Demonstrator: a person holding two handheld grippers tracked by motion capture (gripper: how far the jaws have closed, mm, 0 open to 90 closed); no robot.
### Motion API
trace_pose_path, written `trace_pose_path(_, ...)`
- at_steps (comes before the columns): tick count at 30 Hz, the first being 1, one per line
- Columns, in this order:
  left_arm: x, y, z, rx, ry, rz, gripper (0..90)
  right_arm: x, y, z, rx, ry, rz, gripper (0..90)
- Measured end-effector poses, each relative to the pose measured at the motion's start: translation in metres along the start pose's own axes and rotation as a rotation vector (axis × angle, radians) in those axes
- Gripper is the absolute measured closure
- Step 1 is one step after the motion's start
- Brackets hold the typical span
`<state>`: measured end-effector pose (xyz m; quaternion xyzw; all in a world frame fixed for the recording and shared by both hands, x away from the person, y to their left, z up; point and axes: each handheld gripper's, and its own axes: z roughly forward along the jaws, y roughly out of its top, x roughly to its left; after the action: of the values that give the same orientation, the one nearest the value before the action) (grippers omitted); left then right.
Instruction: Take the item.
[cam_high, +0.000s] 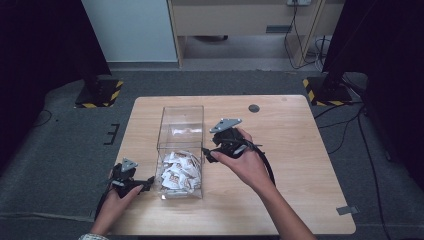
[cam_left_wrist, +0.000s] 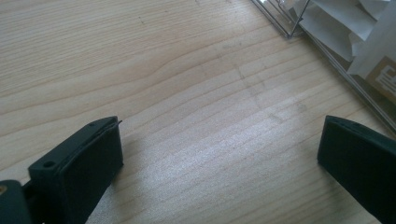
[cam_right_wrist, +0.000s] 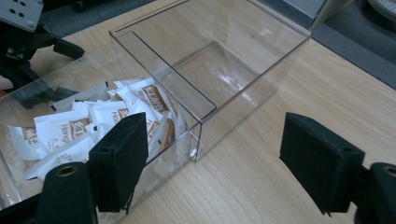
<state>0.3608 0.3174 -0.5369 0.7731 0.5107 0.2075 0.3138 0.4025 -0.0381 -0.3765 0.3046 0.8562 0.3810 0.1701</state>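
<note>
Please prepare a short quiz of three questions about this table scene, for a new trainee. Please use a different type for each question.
1. True or false: the left tongs hold a packet.
2. The white packets lie in which end of the clear box? A) near the person B) the far end
3. Fill in: the right tongs are at the box's ____ side, seen from the person.

Key: 1 false, both tongs are open and hold nothing. 2 A. 3 right.

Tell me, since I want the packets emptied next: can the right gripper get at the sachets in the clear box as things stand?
Probably yes. The right gripper hangs open beside the clear box, whose top looks open, with nothing over the sachets.
</note>
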Motion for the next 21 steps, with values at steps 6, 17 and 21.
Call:
trace_pose_path(6, 0.0, 0.0, 0.0, 0.0, 0.0, 0.0, 0.0, 0.005, 0.01, 0.002, -0.001, 0.017, -0.016, 25.8)
trace_pose_path(17, 0.0, 0.0, 0.0, 0.0, 0.0, -0.001, 0.0, 0.016, 0.023, 0.01, -0.005, 0.056, -0.062, 35.4)
trace_pose_path(21, 0.0, 0.0, 0.0, 0.0, 0.0, 0.0, 0.0, 0.022, 0.024, 0.014, -0.007, 0.064, -0.076, 36.1)
